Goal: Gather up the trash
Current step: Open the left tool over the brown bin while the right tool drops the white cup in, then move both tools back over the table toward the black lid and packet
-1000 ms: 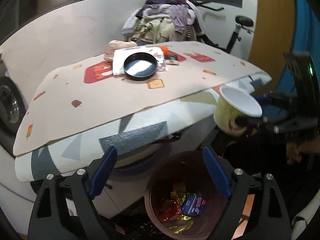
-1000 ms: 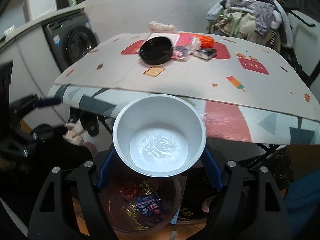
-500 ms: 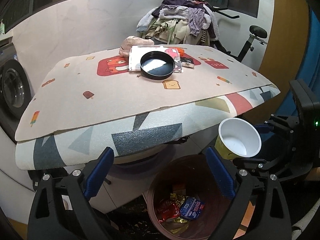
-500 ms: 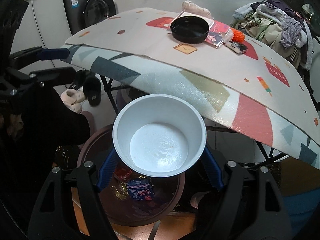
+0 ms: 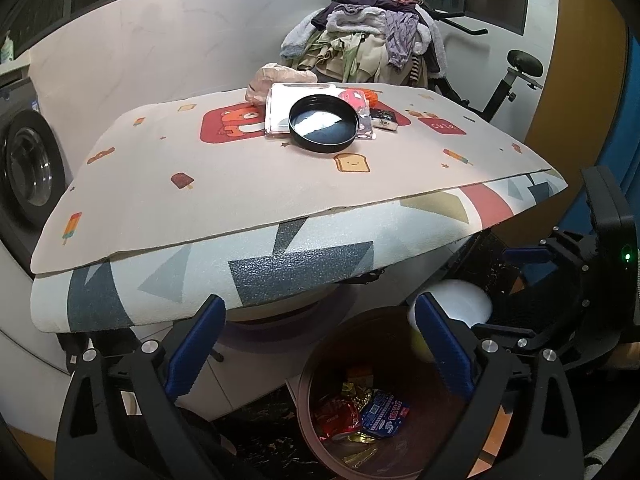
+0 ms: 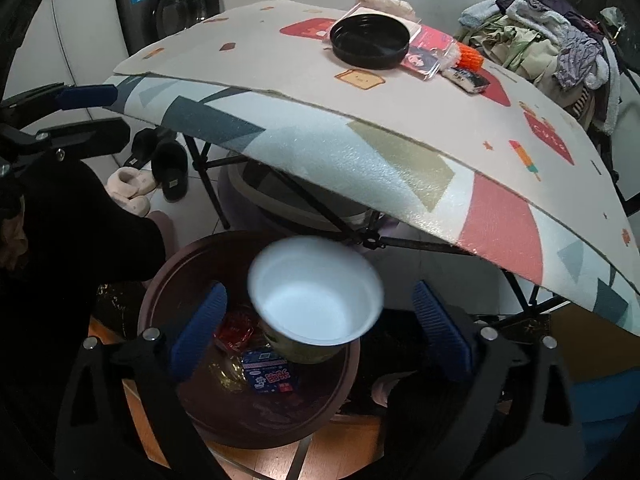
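Item: paper cup (image 6: 316,300), white inside, yellowish outside. Half a second ago it sat clamped between the right gripper's blue pads; now it is loose, blurred, tilted and dropping, apart from both pads, directly above the bin (image 6: 168,280). From the left wrist view the same cup (image 5: 460,300) shows at the bin's far rim.

Right gripper (image 6: 320,332): jaws spread wide, holding nothing. It has let go.

Left gripper (image 5: 320,344): jaws apart, empty, poised over the bin as before.

Bin contents: red wrapper (image 6: 236,330), blue packet (image 6: 270,376), gold foil scraps.

Bench (image 5: 240,184): patterned mat on top, unchanged; carries a black round lid (image 5: 323,123), a flat white tray (image 5: 280,112), a pink packet (image 6: 430,46) and a small dark packet (image 6: 466,76).

Assessment: the cup is released and looks set to land inside the bin, so this piece is all but collected. The bench things probably remain to be cleared.
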Demonstrator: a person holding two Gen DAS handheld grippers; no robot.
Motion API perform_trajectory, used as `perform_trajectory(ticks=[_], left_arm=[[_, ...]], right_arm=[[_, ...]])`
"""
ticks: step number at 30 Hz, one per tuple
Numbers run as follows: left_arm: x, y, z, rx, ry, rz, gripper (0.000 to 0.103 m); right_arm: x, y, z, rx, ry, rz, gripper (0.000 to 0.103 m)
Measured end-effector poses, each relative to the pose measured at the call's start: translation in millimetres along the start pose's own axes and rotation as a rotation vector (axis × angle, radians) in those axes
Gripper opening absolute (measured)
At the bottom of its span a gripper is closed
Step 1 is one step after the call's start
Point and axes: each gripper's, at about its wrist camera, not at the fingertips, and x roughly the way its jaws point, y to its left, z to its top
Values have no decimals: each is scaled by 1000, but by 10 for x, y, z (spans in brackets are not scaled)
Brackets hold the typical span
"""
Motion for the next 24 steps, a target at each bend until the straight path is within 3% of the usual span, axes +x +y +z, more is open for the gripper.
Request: perform_trajectory(ticks=[11, 24], left_arm=[[17, 26, 1, -9, 7, 10, 95], [21, 34, 3, -10, 6, 9, 96]], right_arm=[[18, -288, -6, 137, 10, -46, 97], [14, -273, -6, 135, 7, -51, 97]])
